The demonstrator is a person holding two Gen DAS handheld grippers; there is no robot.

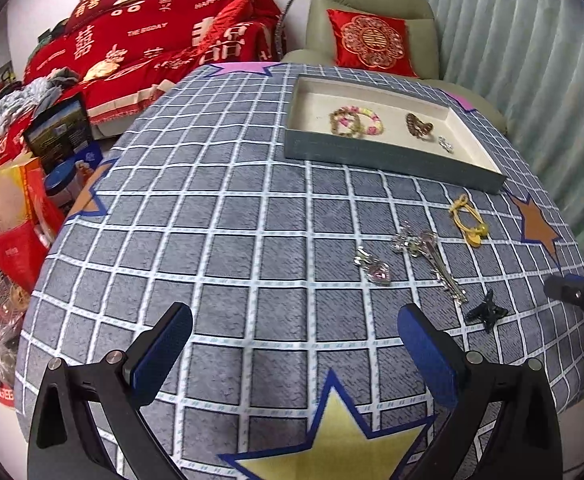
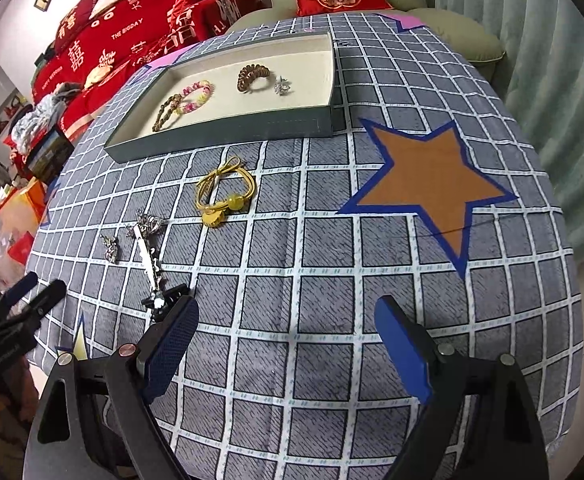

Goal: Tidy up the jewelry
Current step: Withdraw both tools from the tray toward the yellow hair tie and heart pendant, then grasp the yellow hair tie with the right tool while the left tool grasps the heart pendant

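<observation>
Both grippers hang empty above the grey checked tabletop (image 2: pixel 292 240), the right gripper (image 2: pixel 287 344) and left gripper (image 1: pixel 292 344) with fingers spread wide. Nearest the right fingers lies what seems a small black claw clip (image 1: pixel 486 314); beyond it, a silver hairpin (image 1: pixel 432 256), a yellow cord bracelet (image 2: pixel 223 192), then the grey tray (image 2: pixel 219 136) holding sorted pieces. The picking step is in hand; next, descend and close on one piece.

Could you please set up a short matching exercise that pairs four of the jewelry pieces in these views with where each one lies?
Things:
1. pink and yellow bead bracelet
2. yellow hair tie
3. black claw clip
4. long silver hairpin

Places:
A. on the cloth, just in front of the tray
B. inside the tray
C. on the cloth, nearest the right gripper
D. on the cloth, between the hair tie and the claw clip

Pairs: 1-B, 2-A, 3-C, 4-D
</observation>
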